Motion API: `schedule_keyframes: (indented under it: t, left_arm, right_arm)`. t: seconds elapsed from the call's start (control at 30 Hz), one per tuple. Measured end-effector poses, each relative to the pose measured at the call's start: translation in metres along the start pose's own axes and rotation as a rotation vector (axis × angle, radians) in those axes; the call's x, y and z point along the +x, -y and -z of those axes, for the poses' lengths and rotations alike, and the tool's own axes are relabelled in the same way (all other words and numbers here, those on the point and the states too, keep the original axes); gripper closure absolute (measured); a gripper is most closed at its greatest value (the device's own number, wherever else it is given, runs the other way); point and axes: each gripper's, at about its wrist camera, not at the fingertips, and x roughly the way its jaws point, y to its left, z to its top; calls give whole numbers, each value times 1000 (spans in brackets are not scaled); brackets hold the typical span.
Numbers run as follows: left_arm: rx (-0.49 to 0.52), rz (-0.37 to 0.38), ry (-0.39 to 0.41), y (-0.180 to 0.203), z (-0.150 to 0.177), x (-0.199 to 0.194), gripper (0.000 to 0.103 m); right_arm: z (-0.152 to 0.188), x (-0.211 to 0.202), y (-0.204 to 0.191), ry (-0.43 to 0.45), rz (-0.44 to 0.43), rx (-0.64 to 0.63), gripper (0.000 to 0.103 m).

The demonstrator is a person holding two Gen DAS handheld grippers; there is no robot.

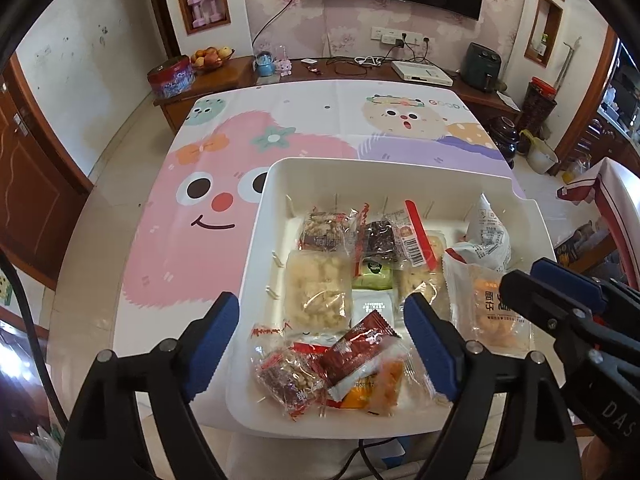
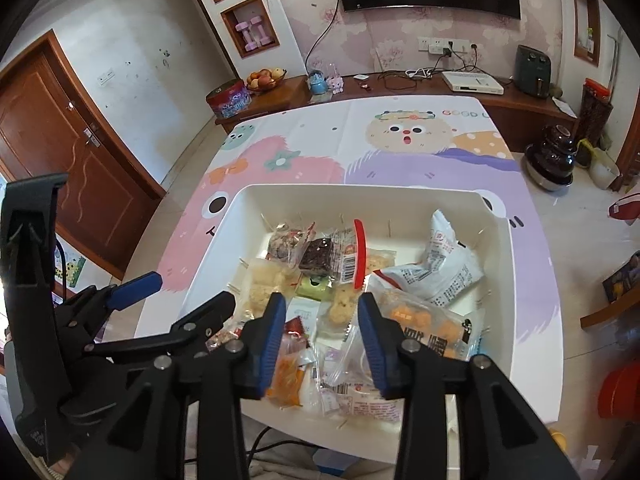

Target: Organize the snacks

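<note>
Where the cartoon-printed tablecloth (image 1: 224, 184) reaches the near edge of the table, a smooth white plastic bin (image 1: 276, 200) with rounded corners and thin slotted ribs on its inner walls holds a loose heap of wrapped snacks. Most wrappers are clear, crinkled film: a pale, lumpy puffed-rice cake (image 1: 316, 294), a nut bar (image 1: 326, 230) at the far left, a dark fruit bar (image 1: 380, 240) beside it, and a second nut bar (image 1: 288, 376) near the front. A glossy dark-red sachet (image 1: 360, 350) lies slantwise over an orange-filled packet (image 1: 384, 384), and a puffy white pillow bag (image 1: 488, 232) slumps against the right wall, with an orange biscuit pack (image 1: 496, 312) in front of it. The left gripper (image 1: 320, 344), black with ribbed blue pads, hangs over the front of the bin with its jaws spread wide and released, the red sachet and the front nut bar lying between and below them, untouched by either pad. The right gripper (image 2: 322, 340) stands just right of it, jaws partly parted and gripping nothing; clear-film packets and the edge of the orange biscuit pack (image 2: 424, 320) lie beneath the gap, the latter just beside its right pad.
</note>
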Motion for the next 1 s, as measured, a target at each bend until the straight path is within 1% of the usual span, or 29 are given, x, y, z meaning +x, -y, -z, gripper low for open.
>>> schedule_keyframes:
  t: [0.2, 0.27, 0.47, 0.7, 1.0]
  left_arm:
    - [-13, -4, 13, -3, -3, -7, 16]
    - [-10, -11, 23, -4, -4, -10, 13]
    - [8, -9, 53, -3, -8, -25, 10]
    - [10, -11, 100, -2, -10, -44, 9]
    - [1, -12, 106, -3, -11, -47, 9]
  right_arm:
    - [0, -5, -3, 7, 18, -19, 60]
    - [0, -6, -2, 9, 24, -18, 60]
    - [-2, -15, -2, 29, 46, -24, 58]
    - [-3, -29, -3, 63, 57, -17, 54]
    - [-2, -29, 1, 56, 57, 4, 52]
